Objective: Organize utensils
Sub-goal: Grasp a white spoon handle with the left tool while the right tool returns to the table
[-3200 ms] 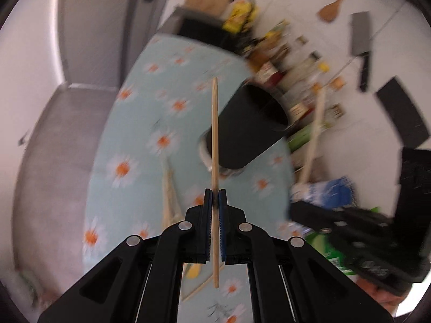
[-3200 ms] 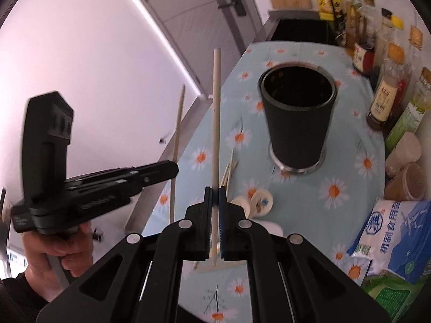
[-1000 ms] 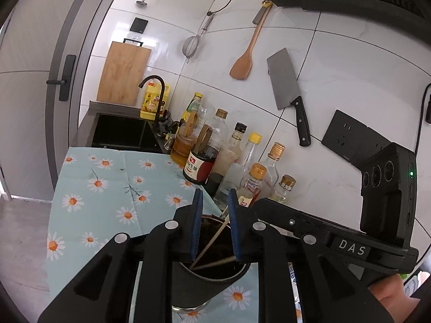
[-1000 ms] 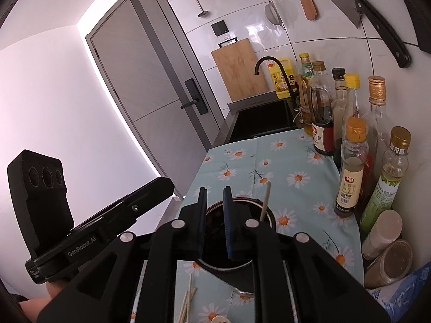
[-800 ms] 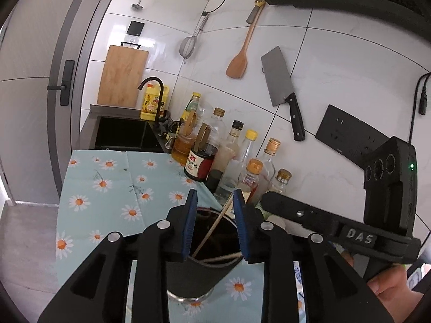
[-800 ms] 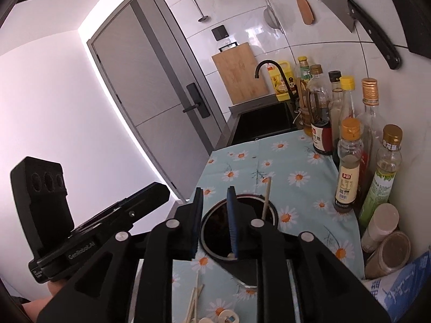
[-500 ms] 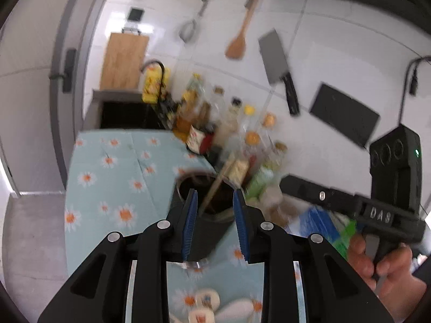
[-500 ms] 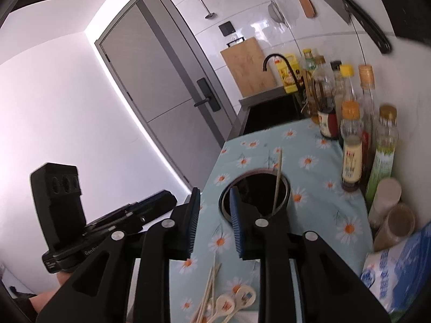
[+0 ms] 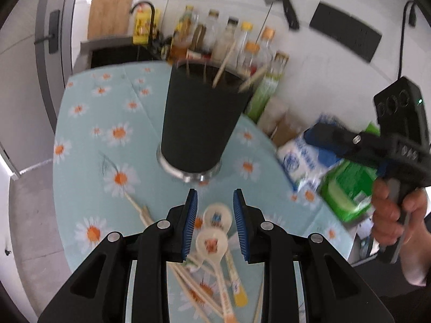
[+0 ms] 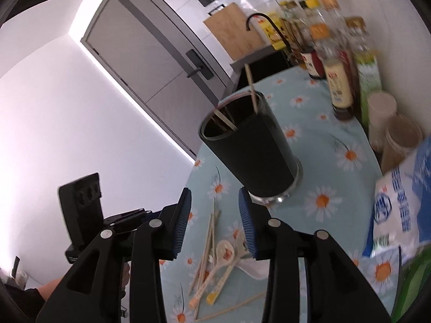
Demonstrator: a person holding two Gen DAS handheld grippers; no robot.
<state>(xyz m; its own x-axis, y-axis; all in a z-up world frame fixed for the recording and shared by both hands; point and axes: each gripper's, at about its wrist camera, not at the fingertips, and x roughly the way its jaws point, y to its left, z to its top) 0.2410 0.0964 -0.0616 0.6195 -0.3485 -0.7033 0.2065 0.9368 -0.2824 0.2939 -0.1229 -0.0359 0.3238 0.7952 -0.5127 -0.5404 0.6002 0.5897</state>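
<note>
A black utensil holder (image 9: 200, 118) stands on the daisy-print tablecloth (image 9: 89, 123) with wooden chopsticks (image 9: 225, 63) leaning inside it; it also shows in the right wrist view (image 10: 250, 145). Cream spoons (image 9: 215, 231) and loose chopsticks (image 9: 188, 280) lie on the cloth in front of the holder, also in the right wrist view (image 10: 212, 255). My left gripper (image 9: 215, 207) is open and empty just above the spoons. My right gripper (image 10: 215, 212) is open and empty, above the loose utensils; it also shows at the right of the left wrist view (image 9: 377, 148).
Sauce bottles (image 9: 237, 43) line the tiled wall behind the holder. A blue-white bag (image 10: 398, 202) and green packets (image 9: 347, 185) lie at the right. Two lidded jars (image 10: 390, 123) stand by the wall. A sink (image 9: 118, 51) lies beyond the cloth's far end.
Both grippers dropped their chopsticks into the holder, opened wider and pulled back and down; they now point at the loose spoons and chopsticks in front of the holder.
</note>
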